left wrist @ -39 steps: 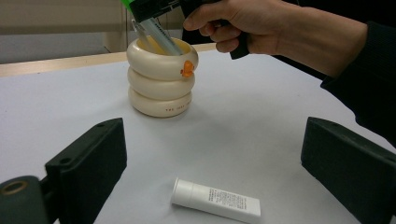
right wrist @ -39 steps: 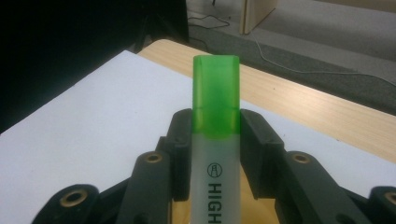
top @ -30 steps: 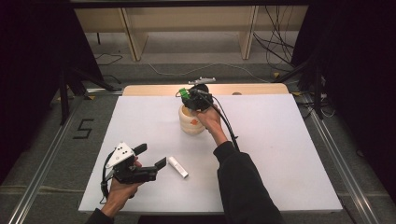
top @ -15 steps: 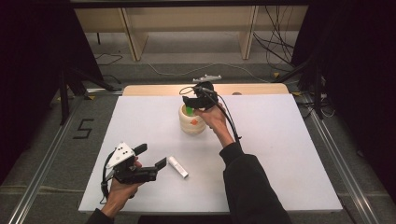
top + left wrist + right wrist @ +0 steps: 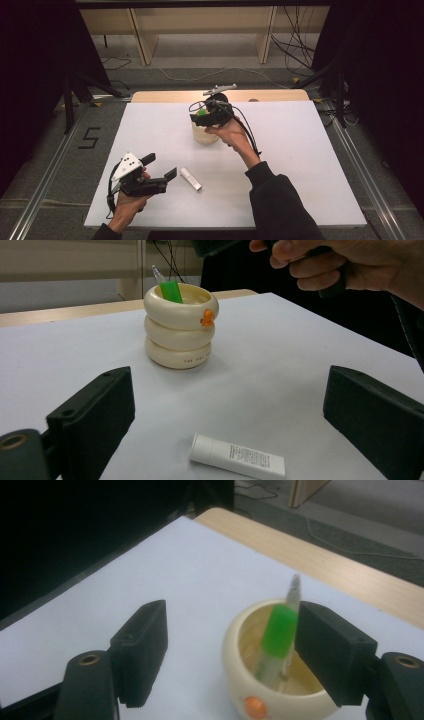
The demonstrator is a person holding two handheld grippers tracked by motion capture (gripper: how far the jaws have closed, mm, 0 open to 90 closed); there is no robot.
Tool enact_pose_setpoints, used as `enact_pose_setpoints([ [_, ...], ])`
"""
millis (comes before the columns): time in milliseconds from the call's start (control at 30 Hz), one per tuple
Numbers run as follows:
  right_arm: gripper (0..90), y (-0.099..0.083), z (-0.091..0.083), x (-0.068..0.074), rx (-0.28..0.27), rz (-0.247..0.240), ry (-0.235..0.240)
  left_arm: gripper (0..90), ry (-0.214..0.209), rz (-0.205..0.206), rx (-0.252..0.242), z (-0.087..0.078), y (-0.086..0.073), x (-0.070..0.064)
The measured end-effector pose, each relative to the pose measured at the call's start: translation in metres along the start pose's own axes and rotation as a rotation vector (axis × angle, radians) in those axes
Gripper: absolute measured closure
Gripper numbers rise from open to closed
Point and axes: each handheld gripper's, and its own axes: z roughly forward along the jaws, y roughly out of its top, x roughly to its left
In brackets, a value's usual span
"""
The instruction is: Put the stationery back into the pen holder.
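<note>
High view: right gripper [image 5: 206, 116] held over cream ringed cup [image 5: 205, 134] past mid-table, toward twelve o'clock; left gripper [image 5: 161, 171] low at seven o'clock, jaws spread, aimed at white tube [image 5: 190, 179] lying just at its three o'clock.

Left gripper view: tube [image 5: 237, 458] flat between the wide jaws, untouched; cup [image 5: 181, 325] beyond at twelve, green-capped pen [image 5: 170, 290] standing inside.

Right gripper view: jaws parted, nothing gripped; pen [image 5: 278, 632] leaning in cup [image 5: 272, 672], close beside the jaw at three o'clock.

Judged: pen placed and let go; next, advance left jaws around tube and close.
</note>
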Motion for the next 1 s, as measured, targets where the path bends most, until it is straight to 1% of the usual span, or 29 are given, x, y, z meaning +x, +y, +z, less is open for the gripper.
enact_pose_setpoints([
  [133, 29.7, -0.007, -0.003, 0.009, 0.035, -0.018, 0.023, 5.3, 0.003, -0.005, -0.003, -0.001, 0.000, 0.001],
  [233, 29.5, -0.012, -0.003, 0.013, 0.048, -0.027, 0.037, 5.2, 0.004, -0.007, -0.005, -0.001, 0.000, 0.000],
  [433, 29.3, -0.026, -0.001, 0.020, 0.094, -0.045, 0.060, 5.1, 0.010, -0.005, -0.004, -0.001, 0.000, 0.001],
  [600, 29.3, -0.036, 0.000, 0.025, 0.123, -0.052, 0.074, 5.0, 0.019, -0.011, -0.014, -0.002, 0.000, 0.002],
  [700, 29.3, -0.042, 0.002, 0.029, 0.136, -0.045, 0.085, 4.9, 0.024, -0.013, -0.017, -0.002, 0.001, 0.002],
  [867, 29.3, -0.051, 0.005, 0.037, 0.163, -0.067, 0.108, 4.8, 0.029, -0.020, -0.023, -0.003, 0.001, 0.003],
  [1000, 29.4, -0.057, 0.009, 0.044, 0.180, -0.069, 0.122, 4.7, 0.032, -0.022, -0.024, -0.003, 0.001, 0.003],
])
